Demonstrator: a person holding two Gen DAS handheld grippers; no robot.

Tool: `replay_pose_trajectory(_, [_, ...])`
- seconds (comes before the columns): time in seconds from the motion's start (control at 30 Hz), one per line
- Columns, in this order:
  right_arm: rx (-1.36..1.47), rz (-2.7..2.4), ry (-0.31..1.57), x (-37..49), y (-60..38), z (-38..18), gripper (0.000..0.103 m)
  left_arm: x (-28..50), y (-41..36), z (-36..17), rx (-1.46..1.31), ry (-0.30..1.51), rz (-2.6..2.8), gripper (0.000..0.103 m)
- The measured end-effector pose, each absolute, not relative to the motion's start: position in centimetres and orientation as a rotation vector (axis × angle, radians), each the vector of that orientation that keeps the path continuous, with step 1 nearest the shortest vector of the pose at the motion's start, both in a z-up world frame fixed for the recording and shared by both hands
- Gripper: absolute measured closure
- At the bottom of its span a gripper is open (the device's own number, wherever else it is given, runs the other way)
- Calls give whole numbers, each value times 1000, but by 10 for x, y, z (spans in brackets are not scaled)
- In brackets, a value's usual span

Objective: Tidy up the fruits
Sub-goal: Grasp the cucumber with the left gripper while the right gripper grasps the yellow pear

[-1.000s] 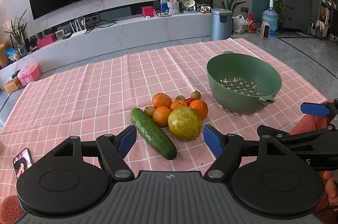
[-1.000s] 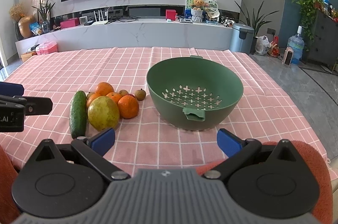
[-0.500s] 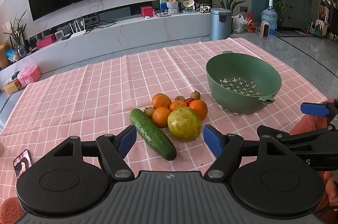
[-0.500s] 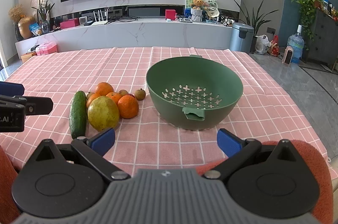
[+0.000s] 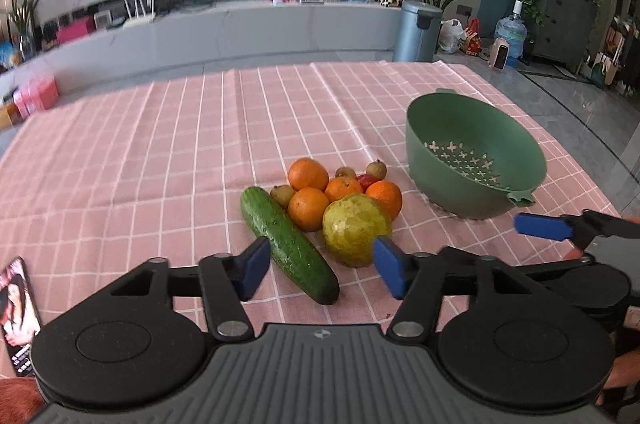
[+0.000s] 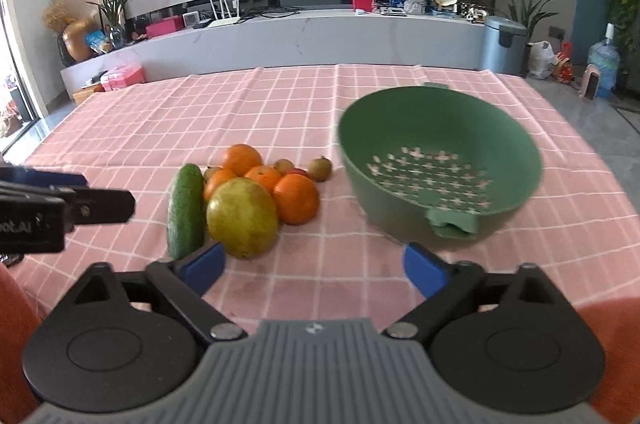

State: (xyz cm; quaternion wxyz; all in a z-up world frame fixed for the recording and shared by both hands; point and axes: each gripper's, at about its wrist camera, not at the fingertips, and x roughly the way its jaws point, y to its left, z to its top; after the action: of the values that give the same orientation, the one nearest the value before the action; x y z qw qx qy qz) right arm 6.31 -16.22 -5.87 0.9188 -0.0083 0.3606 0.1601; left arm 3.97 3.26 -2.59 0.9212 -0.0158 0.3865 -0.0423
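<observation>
The jaws of the left gripper stand wide apart and hold nothing; they hang low over the near part of the surface, with the near end of the cucumber showing between them. The jaws of the right gripper are also wide apart and hold nothing, low over the near edge, between the fruit and the colander.

At the near left corner of the surface a phone lies flat with its screen lit. Near the middle, toward the near edge, the cucumber lies on the pink checked cloth, just left of the fruit. The fruit is in one tight heap: a big yellow-green fruit sits nearest the edge, four oranges lie behind it, touching each other, and some small brown fruits and a small red one are at the far side of the heap. Right of the heap, apart from it, the green colander stands upright near the right edge, with nothing in it. In the right wrist view its outline is blurred.
</observation>
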Motion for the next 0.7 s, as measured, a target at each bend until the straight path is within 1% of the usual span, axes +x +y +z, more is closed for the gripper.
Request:
replay_pose_trajectory(0.03, [-19, 334, 737, 67, -158, -61, 16, 44, 35, -29, -47, 804, -83, 43])
replay_pose_trajectory(0.13, [-27, 352, 736, 79, -145, -68, 16, 57, 41, -36, -80, 834, -59, 45])
replay_pose_trajectory(0.23, [-37, 373, 775, 95, -131, -77, 27, 72, 49, -45, -115, 863, -18, 45])
replay_pose_trajectory(0.27, [-28, 377, 790, 100, -128, -80, 29, 76, 52, -49, -130, 870, -7, 45])
replay_pose_trajectory(0.43, [33, 390, 828, 118, -113, -94, 29, 88, 65, -66, -201, 890, 23, 45])
replay_pose_trajectory(0.5, [24, 397, 818, 121, -106, -98, 26, 91, 70, -71, -223, 885, 29, 44])
replay_pose_trajectory(0.7, [35, 417, 813, 125, -96, -105, 26, 100, 76, -83, -284, 899, 24, 39])
